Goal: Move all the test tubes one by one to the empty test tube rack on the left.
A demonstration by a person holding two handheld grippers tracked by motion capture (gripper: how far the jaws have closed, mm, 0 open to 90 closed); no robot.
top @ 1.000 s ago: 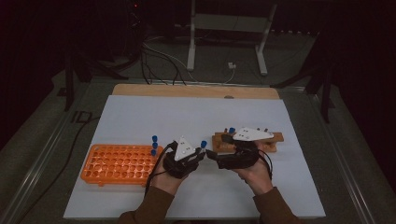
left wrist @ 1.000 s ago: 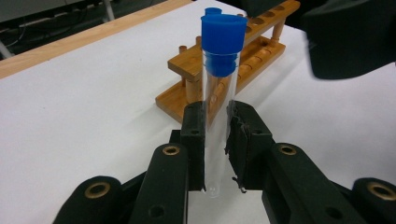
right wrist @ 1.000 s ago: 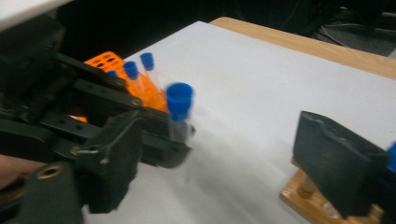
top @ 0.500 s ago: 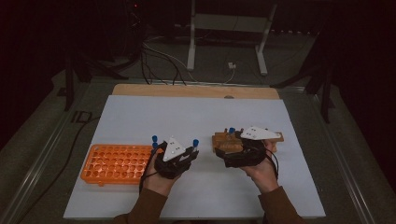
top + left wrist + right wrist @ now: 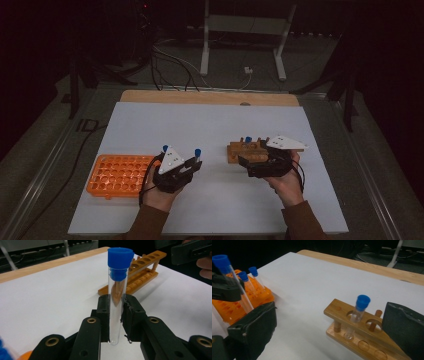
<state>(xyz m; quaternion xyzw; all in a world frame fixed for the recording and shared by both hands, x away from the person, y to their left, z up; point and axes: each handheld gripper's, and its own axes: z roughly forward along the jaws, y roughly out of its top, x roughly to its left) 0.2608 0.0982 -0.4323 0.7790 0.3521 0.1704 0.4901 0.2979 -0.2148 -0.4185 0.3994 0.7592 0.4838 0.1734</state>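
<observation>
My left gripper [image 5: 116, 306] is shut on a clear test tube [image 5: 115, 315] with a blue cap [image 5: 120, 255], held upright; in the high view that left gripper [image 5: 192, 165] is just right of the orange rack [image 5: 117, 175]. My right gripper [image 5: 330, 315] stands wide open with nothing gripped, and its jaws have just been opening. Ahead of it, the wooden rack [image 5: 342, 311] holds one blue-capped tube [image 5: 359, 312]. In the high view the right gripper [image 5: 243, 162] sits at the near side of the wooden rack [image 5: 240, 152].
The orange rack [image 5: 227, 307] holds two blue-capped tubes [image 5: 245, 281]. A white sheet [image 5: 210, 125] covers the table, with a wooden edge [image 5: 210, 97] at the far side. Cables and a stand's legs lie on the floor beyond.
The two hands have drawn apart. The left gripper moved left with the tube toward the orange rack, and the right gripper moved right, beside the wooden rack.
</observation>
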